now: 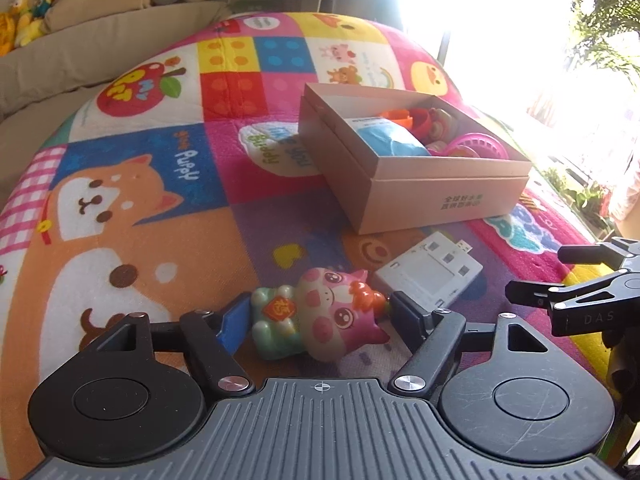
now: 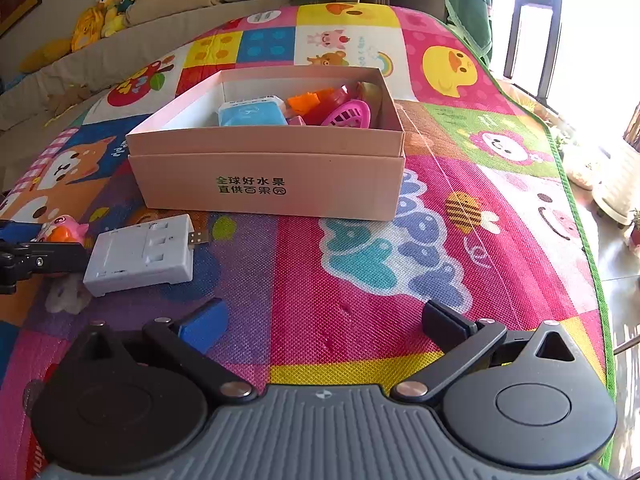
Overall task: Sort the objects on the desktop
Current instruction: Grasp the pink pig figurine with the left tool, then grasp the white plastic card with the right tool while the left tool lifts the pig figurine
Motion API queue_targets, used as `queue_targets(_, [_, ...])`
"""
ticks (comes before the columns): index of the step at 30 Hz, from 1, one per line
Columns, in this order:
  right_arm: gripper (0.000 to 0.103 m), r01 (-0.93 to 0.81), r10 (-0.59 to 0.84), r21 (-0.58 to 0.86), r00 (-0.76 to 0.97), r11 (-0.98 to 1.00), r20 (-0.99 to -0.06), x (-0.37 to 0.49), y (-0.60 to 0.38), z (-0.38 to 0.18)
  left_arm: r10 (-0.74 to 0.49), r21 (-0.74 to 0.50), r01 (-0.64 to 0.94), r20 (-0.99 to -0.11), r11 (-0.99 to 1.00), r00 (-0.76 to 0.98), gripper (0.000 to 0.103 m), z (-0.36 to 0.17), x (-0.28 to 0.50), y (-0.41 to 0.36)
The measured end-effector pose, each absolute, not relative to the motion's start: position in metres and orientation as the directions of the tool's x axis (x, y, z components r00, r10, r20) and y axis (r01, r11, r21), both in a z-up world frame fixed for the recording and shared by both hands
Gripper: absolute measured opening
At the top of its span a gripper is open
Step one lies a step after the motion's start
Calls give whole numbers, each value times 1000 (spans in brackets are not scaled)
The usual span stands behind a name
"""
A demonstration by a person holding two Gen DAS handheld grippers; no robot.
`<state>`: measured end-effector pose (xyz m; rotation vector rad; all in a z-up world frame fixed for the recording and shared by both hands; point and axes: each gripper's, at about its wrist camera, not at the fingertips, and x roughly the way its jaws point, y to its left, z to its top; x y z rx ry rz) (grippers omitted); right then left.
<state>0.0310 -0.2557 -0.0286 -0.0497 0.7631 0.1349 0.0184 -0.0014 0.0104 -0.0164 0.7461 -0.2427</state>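
A pink pig toy with a green body lies on its side on the colourful mat. My left gripper is shut on it, the blue pad against the green body and the black pad at the orange tuft. Just behind it lies a white USB device, also seen in the right wrist view. The cardboard box stands open further back and holds a blue packet, orange pieces and a pink basket. My right gripper hangs open over bare mat, nothing between its fingers.
The play mat covers the surface; its green edge runs along the right, with floor and plant pots beyond. A sofa with plush toys stands behind. The right gripper's fingers show at the right of the left wrist view.
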Motion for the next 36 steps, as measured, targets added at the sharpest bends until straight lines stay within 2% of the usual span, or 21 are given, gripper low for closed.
queue_targets(4, [103, -233, 178, 0, 739, 972, -650, 21, -235, -18, -152, -80, 134, -679, 988, 718, 80, 8, 9, 21])
queue_targets(9, [103, -383, 297, 9, 702, 924, -647, 22, -185, -10, -110, -89, 68, -680, 994, 725, 81, 9, 3, 44])
queue_targets(14, [103, -384, 262, -45, 706, 922, -658, 41, -155, -17, -133, -105, 84, -676, 991, 725, 91, 8, -2, 48])
queue_targets(17, [103, -384, 270, -10, 669, 923, -693, 53, -154, -22, -150, -115, 98, -672, 989, 726, 91, 7, -3, 46])
queue_targets(20, [103, -404, 300, 10, 662, 915, -687, 55, -153, -22, -146, -115, 93, -671, 989, 727, 91, 5, -1, 45])
queue_targets(22, [98, -413, 302, 1, 666, 911, -682, 54, -151, -21, -137, -110, 84, -673, 990, 727, 90, 5, -1, 44])
queue_targets(23, [91, -418, 305, -3, 667, 909, -680, 53, -151, -20, -134, -109, 82, -673, 991, 727, 88, 4, -1, 44])
queue_targets(26, [91, -438, 317, -5, 657, 899, -684, 50, -153, -17, -119, -96, 74, -674, 993, 729, 80, 5, 0, 43])
queue_targets(31, [91, -442, 325, -9, 673, 897, -665, 38, -166, -5, -123, -82, 91, -664, 992, 738, 77, 14, -1, 39])
queue_targets(36, [91, -430, 345, -19, 749, 903, -566, 21, -195, 43, -199, -64, 198, -556, 978, 807, 76, 63, 6, 15])
